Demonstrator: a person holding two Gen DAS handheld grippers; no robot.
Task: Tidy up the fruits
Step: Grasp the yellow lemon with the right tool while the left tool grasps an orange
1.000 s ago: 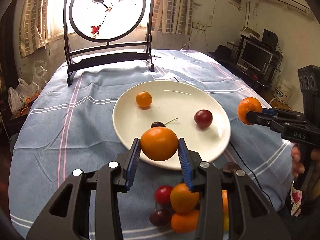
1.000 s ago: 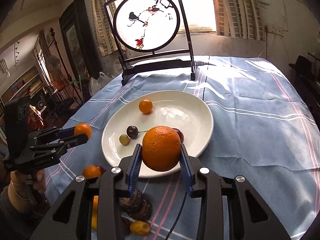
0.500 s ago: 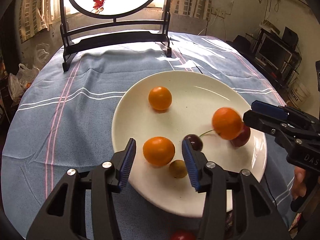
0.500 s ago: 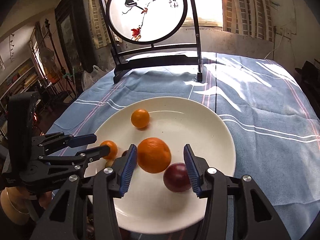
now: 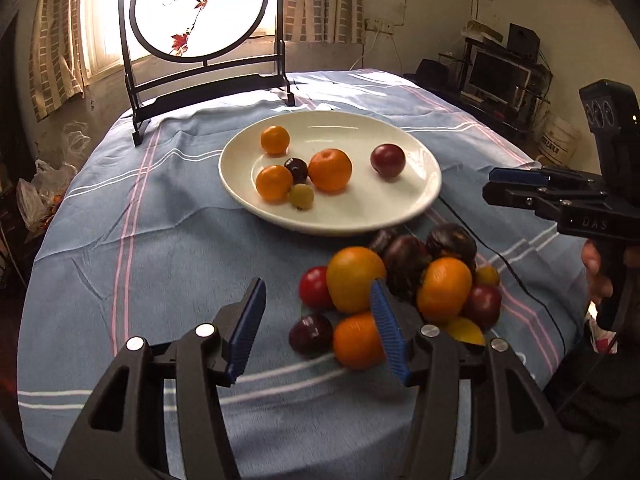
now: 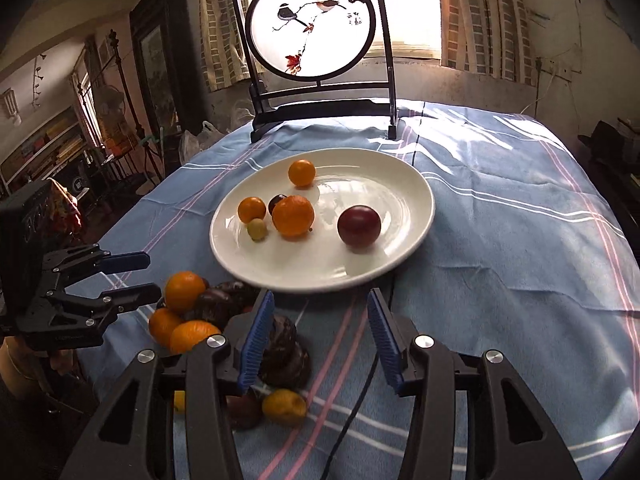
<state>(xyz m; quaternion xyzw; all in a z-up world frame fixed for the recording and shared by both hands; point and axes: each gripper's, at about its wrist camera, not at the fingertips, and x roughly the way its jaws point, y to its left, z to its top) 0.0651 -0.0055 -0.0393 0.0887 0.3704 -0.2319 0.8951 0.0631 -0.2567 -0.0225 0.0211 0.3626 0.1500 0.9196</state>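
Both your grippers, left [image 5: 318, 330] and right [image 6: 318, 338], were spread wide, empty. The heaped pile of round orange and dark-red fruits [image 5: 396, 292] risked scattering if nudged.

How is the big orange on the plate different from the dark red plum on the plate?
The big orange is bright orange; the plum is dark red. The orange sits in a cluster, beside a small orange, a dark cherry and a yellowish fruit; the plum sits alone. Both are round and rest on the white plate.
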